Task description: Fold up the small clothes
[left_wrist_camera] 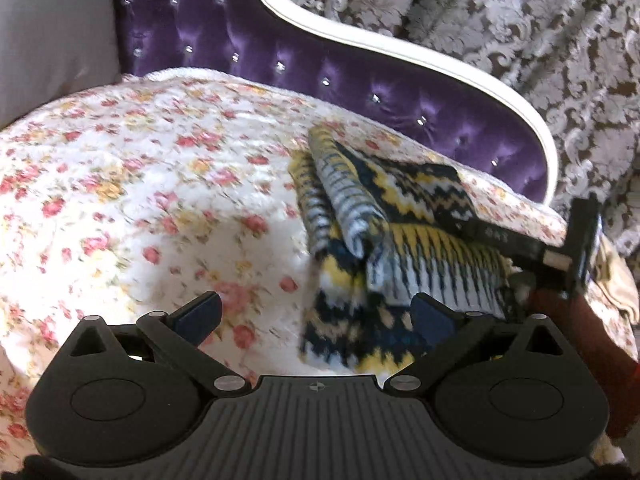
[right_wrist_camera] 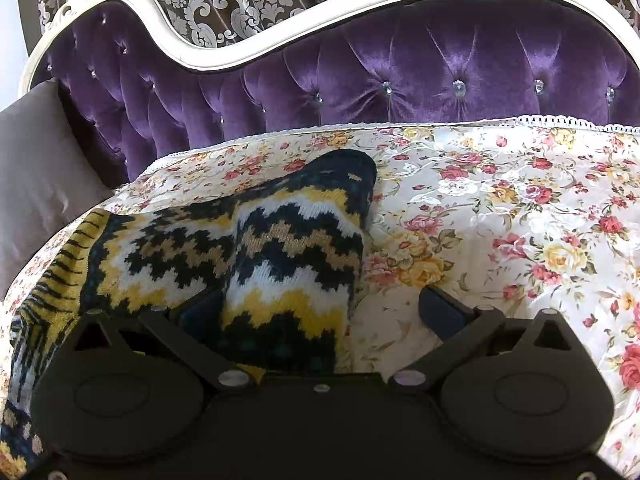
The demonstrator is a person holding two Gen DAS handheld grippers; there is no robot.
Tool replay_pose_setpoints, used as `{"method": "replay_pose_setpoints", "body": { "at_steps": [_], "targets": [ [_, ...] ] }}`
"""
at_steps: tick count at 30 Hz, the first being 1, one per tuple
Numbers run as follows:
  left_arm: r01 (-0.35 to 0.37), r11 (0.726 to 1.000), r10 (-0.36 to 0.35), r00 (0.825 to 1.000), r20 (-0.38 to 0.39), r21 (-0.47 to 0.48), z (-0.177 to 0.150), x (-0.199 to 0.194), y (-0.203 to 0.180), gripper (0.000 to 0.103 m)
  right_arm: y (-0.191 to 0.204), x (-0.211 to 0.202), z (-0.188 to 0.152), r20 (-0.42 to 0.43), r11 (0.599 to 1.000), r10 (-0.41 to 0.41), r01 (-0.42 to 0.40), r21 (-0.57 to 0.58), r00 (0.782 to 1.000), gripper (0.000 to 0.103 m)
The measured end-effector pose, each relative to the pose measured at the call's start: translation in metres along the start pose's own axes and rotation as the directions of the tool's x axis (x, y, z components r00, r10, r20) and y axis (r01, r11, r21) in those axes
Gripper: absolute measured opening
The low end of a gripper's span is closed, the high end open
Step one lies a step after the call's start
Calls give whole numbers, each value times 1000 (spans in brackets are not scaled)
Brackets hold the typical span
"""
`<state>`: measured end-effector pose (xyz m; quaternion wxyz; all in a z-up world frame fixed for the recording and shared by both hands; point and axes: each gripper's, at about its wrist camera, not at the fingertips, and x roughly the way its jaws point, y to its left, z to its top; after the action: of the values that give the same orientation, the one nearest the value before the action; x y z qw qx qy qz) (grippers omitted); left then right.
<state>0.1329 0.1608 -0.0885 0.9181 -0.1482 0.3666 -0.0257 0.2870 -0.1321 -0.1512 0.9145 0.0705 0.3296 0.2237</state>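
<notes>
Left gripper: fingers spread wide, nothing between them, just beside the sweater.
Right gripper: spread apart, a knit fold lying loose between its fingers.
Sweater: chunky zigzag knit, bunched on the bedspread.
Bedspread: glossy floral, lace-edged.
Headboard: tufted purple velvet behind the sweater.

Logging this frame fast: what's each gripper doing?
Left gripper: open, holding nothing.
Right gripper: open, knit sweater lying between its fingers, not clamped.

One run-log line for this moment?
left gripper: open | right gripper: open | knit garment: bunched on floral cover
</notes>
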Motion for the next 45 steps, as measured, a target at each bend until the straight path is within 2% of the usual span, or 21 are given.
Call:
{"method": "replay_pose_setpoints", "body": {
  "at_steps": [7, 16, 18, 23, 26, 28, 30, 32, 33, 37, 45],
  "targets": [
    [43, 998, -43, 999, 0, 41, 11, 23, -20, 102, 1, -1, 0, 5, 1000, 2, -2, 7, 1000, 103],
    [17, 1000, -15, 995, -95, 15, 17, 77, -12, 102, 0, 0, 1, 0, 1000, 20, -20, 23, 1000, 103],
    [22, 999, -18, 995, -100, 37, 19, 80, -13, 102, -2, 0, 3, -12, 999, 33, -33, 20, 999, 103],
    [58, 998, -58, 992, -111, -3, 24, 83, -6, 102, -12, 2, 15, -94, 994, 109, -107, 28, 990, 103],
    [66, 998, -66, 990, -121, -5, 25, 85, -4, 102, -23, 3, 23, -150, 980, 191, -181, 76, 970, 103],
    [70, 998, -70, 990, -125, -6, 26, 86, -4, 102, -31, 5, 27, -172, 959, 271, -249, 136, 947, 103],
    [77, 997, -78, 989, -127, -11, 27, 86, -4, 102, -41, 8, 26, -176, 914, 376, -333, 230, 910, 103],
    [88, 996, -90, 988, -128, -19, 29, 88, -3, 102, -50, 15, 22, -160, 833, 504, -430, 348, 848, 103],
    [93, 995, -95, 987, -129, -21, 29, 88, -3, 102, -53, 18, 20, -144, 803, 542, -458, 382, 828, 103],
    [115, 993, -117, 985, -126, -22, 31, 89, -1, 102, -43, 23, 22, -151, 817, 532, -458, 352, 833, 103],
    [150, 988, -153, 982, -113, -34, 29, 86, 5, 102, -35, 31, 25, -143, 821, 527, -457, 342, 838, 103]
  ]
}}
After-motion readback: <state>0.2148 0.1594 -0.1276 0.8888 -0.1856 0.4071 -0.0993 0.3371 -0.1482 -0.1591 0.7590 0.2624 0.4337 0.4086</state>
